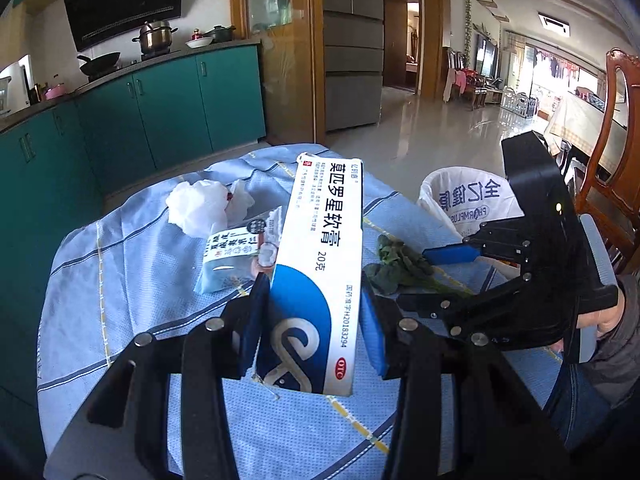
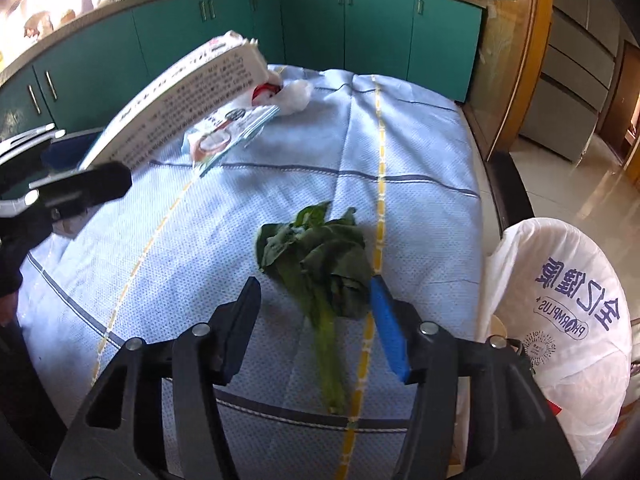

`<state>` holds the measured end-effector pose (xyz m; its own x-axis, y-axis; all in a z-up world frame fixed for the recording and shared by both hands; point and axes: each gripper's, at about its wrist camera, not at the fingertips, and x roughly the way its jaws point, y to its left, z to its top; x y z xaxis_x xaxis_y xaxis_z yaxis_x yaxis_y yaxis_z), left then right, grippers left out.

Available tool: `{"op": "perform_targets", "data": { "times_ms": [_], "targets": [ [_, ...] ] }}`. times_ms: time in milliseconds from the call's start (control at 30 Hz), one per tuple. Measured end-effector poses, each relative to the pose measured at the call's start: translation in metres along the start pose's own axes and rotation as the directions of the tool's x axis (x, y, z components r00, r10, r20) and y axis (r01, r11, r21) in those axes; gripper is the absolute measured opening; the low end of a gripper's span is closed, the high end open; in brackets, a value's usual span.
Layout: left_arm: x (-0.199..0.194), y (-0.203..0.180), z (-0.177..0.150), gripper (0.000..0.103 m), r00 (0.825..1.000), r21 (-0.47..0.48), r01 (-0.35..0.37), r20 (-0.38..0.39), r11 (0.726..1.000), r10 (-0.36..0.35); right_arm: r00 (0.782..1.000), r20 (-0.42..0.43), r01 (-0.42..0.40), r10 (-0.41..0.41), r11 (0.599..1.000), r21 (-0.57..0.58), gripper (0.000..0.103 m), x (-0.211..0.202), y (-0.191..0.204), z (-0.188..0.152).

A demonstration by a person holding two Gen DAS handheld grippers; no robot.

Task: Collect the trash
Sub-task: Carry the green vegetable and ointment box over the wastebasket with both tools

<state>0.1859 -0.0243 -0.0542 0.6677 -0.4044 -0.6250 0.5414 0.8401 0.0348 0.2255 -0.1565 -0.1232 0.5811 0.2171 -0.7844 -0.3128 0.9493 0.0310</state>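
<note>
My left gripper (image 1: pixel 314 316) is shut on a white-and-blue ointment box (image 1: pixel 316 240), lifted off the blue checked tablecloth (image 1: pixel 132 280) and tilted. In the right wrist view the box (image 2: pixel 180 100) slants up from the left gripper (image 2: pixel 88 164) at far left. A wilted leafy green (image 2: pixel 320 264) lies on the cloth between the fingers of my right gripper (image 2: pixel 316 312), which is open; the left pad stands apart from the stem and the right pad is beside the leaves. From the left wrist view, the right gripper (image 1: pixel 436 280) hovers over the leafy green (image 1: pixel 392 264).
A crumpled white tissue (image 1: pixel 200 204) and a flat snack packet (image 1: pixel 232 256) lie on the cloth's far side. A bin lined with a white printed bag (image 2: pixel 568 320) stands off the table's right edge. Teal kitchen cabinets (image 2: pixel 360 28) stand behind, a wooden chair (image 1: pixel 612 140) to the right.
</note>
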Motion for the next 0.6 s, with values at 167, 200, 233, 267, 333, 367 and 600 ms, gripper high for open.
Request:
{"op": "perform_targets", "data": {
  "times_ms": [167,200,233,267,333,367,600],
  "targets": [
    [-0.004,0.007,0.001,0.044,1.000,-0.021,-0.008,0.013,1.000,0.008,1.000,0.009,-0.011,0.011,1.000,0.005,0.053,0.003,0.003,0.003],
    [-0.005,0.008,0.001,0.044,1.000,-0.023,-0.010,0.016,1.000,0.010,1.000,0.010,-0.014,0.014,1.000,0.003,0.050,0.001,0.004,0.003],
    [-0.005,0.008,0.001,0.044,1.000,-0.026,-0.014,0.017,1.000,0.014,1.000,0.011,-0.015,0.015,1.000,0.001,0.045,0.000,0.004,0.003],
    [-0.004,0.009,0.001,0.044,1.000,-0.028,-0.017,0.016,0.999,0.017,1.000,0.014,-0.016,0.016,1.000,-0.002,0.037,0.000,0.005,0.003],
    [-0.003,0.009,0.001,0.044,1.000,-0.032,-0.022,0.017,0.999,0.022,1.000,0.014,-0.022,0.022,1.000,-0.005,0.024,0.000,0.006,0.003],
    [-0.003,0.010,0.001,0.044,1.000,-0.034,-0.023,0.017,0.999,0.024,1.000,0.015,-0.024,0.024,1.000,-0.006,0.021,-0.002,0.007,0.003],
    [0.000,0.013,0.001,0.044,0.999,-0.050,-0.038,0.019,0.998,0.039,0.995,0.094,-0.036,0.038,0.999,-0.025,0.019,-0.028,0.011,0.000]
  ]
}}
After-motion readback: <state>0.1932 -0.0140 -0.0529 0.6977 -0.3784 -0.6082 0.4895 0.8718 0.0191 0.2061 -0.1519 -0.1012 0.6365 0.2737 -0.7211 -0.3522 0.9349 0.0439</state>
